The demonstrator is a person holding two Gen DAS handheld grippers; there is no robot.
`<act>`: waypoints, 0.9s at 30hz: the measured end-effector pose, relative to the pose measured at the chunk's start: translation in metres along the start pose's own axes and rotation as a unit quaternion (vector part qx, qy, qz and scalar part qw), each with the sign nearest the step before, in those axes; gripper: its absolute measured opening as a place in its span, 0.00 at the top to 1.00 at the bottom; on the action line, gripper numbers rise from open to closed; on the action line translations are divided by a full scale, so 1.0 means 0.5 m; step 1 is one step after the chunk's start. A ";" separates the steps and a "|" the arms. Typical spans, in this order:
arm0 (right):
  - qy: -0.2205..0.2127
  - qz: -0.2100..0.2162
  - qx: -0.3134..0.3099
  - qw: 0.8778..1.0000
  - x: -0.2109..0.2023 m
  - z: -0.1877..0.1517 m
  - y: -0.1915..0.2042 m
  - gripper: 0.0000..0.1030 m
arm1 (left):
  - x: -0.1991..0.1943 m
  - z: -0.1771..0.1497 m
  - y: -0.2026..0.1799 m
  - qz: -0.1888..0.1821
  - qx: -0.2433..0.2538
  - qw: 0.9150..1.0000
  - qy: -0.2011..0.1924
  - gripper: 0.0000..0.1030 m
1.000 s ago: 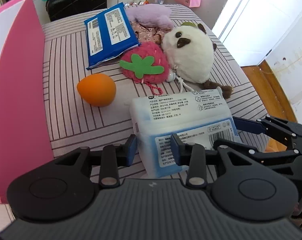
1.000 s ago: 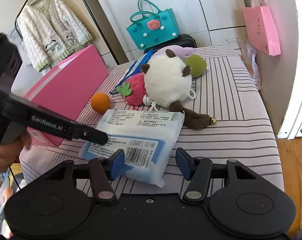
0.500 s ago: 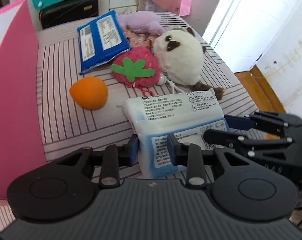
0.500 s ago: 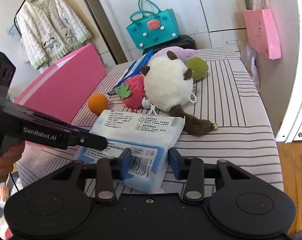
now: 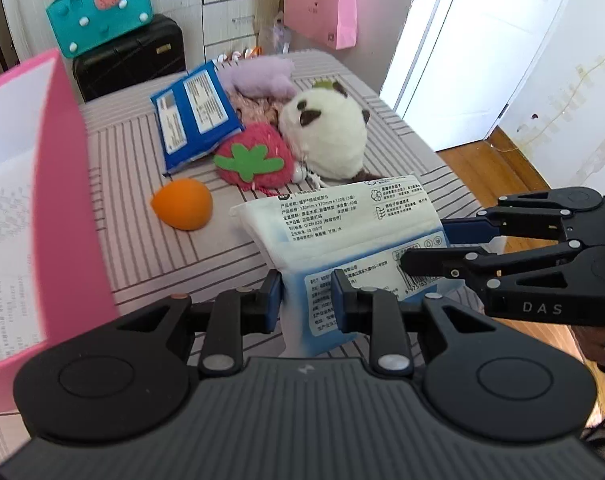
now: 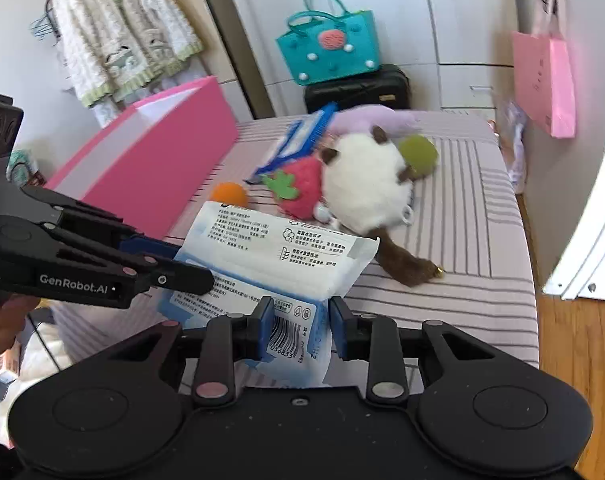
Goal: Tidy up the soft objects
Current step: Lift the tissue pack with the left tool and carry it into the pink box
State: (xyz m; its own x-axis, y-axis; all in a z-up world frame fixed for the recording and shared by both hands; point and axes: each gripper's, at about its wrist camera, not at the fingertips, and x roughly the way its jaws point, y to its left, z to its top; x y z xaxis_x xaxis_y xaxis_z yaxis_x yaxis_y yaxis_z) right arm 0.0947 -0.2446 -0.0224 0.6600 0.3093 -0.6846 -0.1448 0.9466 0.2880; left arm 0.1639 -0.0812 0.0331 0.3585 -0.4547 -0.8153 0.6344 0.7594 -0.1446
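The tissue pack (image 5: pixel 344 240) hangs between my two grippers, lifted off the striped bed (image 5: pixel 142 184), its far end toward the toy heap. My left gripper (image 5: pixel 305 295) pinches its near blue corner; my right gripper (image 6: pixel 300 326) pinches the barcode end. Both bites are shallow, on slack wrapper, so I judge the film could slide out or the pack sag and twist if my hands drift apart or move unevenly.

Beyond the pack lie the strawberry plush (image 5: pixel 254 158) and the white plush (image 5: pixel 326 136), its brown tail (image 6: pixel 402 264) just beside the pack's far corner; a low swing could snag it. Left of the pack, the orange ball (image 5: pixel 182 210) could roll if nudged. Further left stands the open pink box (image 5: pixel 68 200), its wall tall, so the pack must clear the rim. Right of the pack the bed ends at bare wooden floor (image 6: pixel 574 344).
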 end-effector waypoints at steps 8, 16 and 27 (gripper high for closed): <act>-0.007 0.009 -0.049 0.999 -0.053 0.050 0.064 0.64 | -0.112 -0.014 0.019 0.004 -0.008 0.998 -0.056 0.76; -0.028 0.046 -0.105 0.993 -0.081 0.098 0.146 0.65 | -0.217 -0.035 0.073 0.048 -0.034 0.989 -0.133 0.76; -0.062 0.085 -0.184 0.977 -0.039 0.212 0.280 0.71 | -0.306 -0.015 0.203 0.130 -0.083 0.972 -0.179 0.76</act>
State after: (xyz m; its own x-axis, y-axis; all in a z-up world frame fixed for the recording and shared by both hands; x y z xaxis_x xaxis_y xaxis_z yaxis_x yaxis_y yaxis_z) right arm 0.1398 -0.1277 0.1025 0.6839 0.4726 -0.5558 -0.5006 0.8582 0.1138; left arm 0.1682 0.0687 0.1389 0.7261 -0.3477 -0.5932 0.3814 0.9215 -0.0732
